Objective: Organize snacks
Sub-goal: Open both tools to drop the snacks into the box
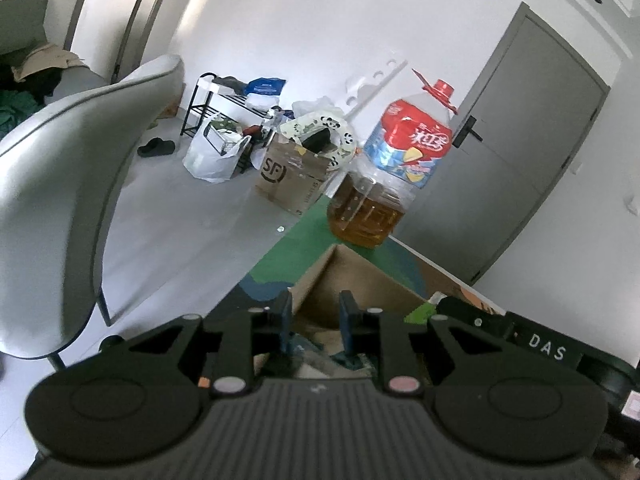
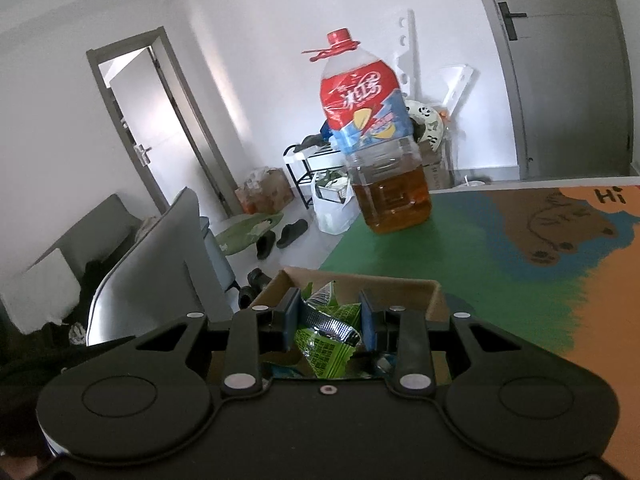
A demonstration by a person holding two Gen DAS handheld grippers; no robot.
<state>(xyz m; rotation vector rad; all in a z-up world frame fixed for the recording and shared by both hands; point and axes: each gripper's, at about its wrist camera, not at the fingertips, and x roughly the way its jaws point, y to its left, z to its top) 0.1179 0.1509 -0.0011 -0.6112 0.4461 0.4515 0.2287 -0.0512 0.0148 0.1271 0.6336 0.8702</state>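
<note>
Green snack packet (image 2: 326,334) gripped by right gripper (image 2: 329,320) fingers above cardboard box (image 2: 434,300); left gripper (image 1: 316,322) fingers parted, empty; oil bottle (image 2: 378,148) behind.

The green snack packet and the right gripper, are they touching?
Touching. The right wrist view shows the green snack packet pinched between both fingers of the right gripper.

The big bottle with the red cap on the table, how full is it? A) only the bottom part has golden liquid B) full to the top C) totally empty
A, because the big bottle shows amber liquid only in its lower part, with clear plastic above it under the red and blue label.
</note>
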